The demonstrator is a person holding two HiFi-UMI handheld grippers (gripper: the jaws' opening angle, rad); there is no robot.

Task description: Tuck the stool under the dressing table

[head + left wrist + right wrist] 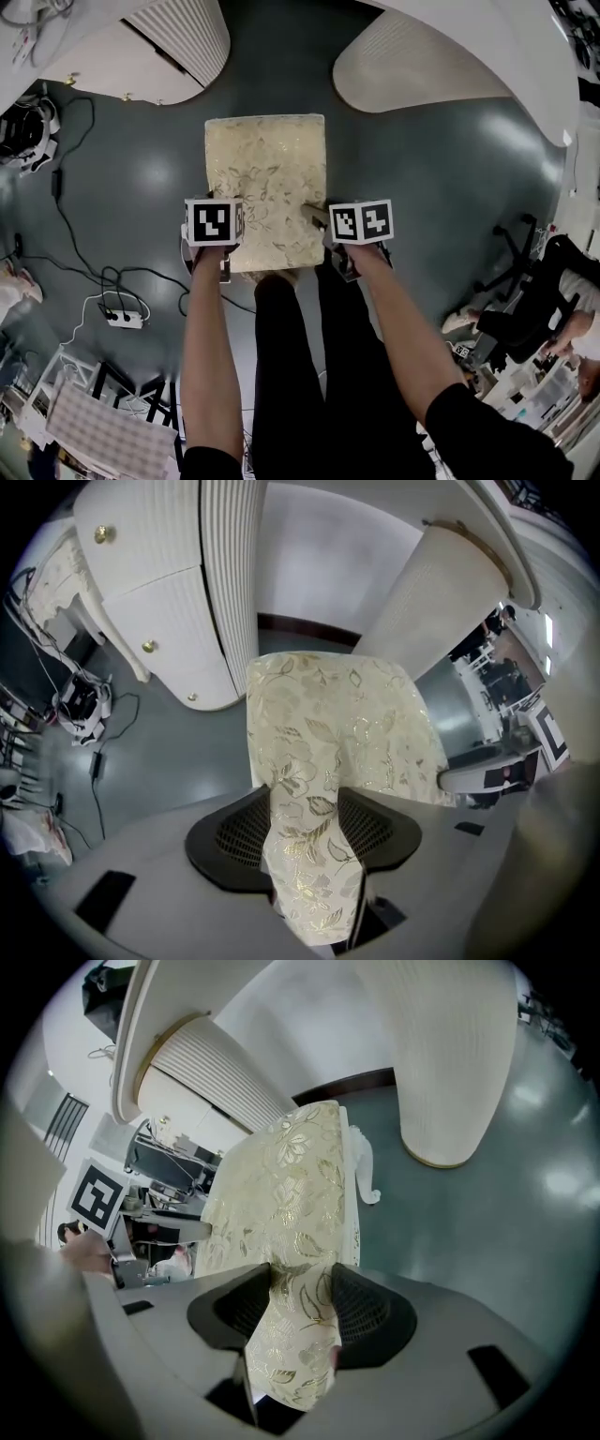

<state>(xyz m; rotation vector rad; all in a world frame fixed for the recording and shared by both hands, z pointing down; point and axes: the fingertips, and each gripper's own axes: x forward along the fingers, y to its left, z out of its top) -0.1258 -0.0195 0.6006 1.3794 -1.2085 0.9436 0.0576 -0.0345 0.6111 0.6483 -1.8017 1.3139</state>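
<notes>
The stool (pixel 266 183) has a cream cushion with a gold flower pattern and stands on the grey floor in front of the white dressing table (pixel 178 42). The gap between the table's fluted drawer unit (pixel 225 592) and its fluted right leg (pixel 441 602) lies just beyond the stool. My left gripper (pixel 217 247) grips the cushion's near left corner, with fabric filling the space between its pads (pixel 305 832). My right gripper (pixel 349 247) is shut on the near right corner, and the cushion edge is pinched between its black pads (pixel 298 1312). The stool's legs are mostly hidden under the cushion.
A white power strip (pixel 125 319) and black cables trail over the floor at the left. An office chair base (pixel 511 258) and clutter stand at the right. The person's legs (pixel 291 356) are right behind the stool. The table's right leg (pixel 455 1054) is close to the stool's right side.
</notes>
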